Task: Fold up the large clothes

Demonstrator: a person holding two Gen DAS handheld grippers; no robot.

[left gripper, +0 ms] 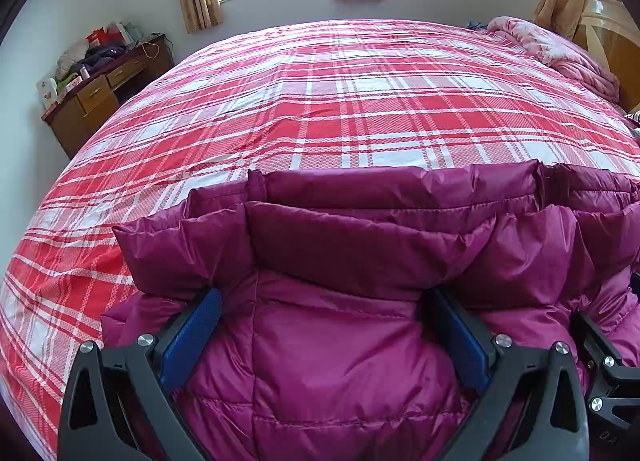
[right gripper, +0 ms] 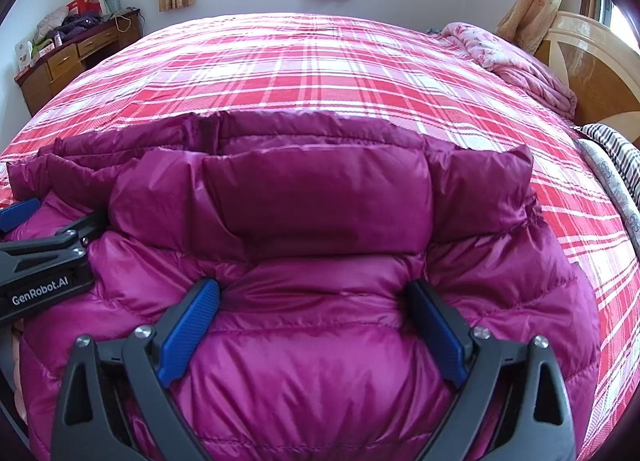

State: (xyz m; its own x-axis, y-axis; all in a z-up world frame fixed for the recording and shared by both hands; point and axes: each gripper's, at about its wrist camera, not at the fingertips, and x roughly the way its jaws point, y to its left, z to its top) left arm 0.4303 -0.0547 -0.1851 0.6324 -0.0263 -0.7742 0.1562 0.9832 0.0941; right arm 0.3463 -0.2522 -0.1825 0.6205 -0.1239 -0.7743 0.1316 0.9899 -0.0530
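Lying folded on the red-and-white plaid bed [left gripper: 320, 101], the puffy magenta quilted down jacket [right gripper: 320, 201] sits beneath both wide-spread grippers, left gripper [left gripper: 324, 297] and right gripper [right gripper: 314, 289], neither clamping fabric.

Down jacket [left gripper: 360, 261], magenta-purple, of shiny quilted fabric stitched into puffy horizontal channels; it is laid on a bed covered with a red-and-white plaid sheet [left gripper: 320, 101], near the bed's front edge. The upper portion is seen folded forward over the body, so that a thick padded roll is formed across the garment, with a narrower quilted band exposed flat behind it on the sheet.
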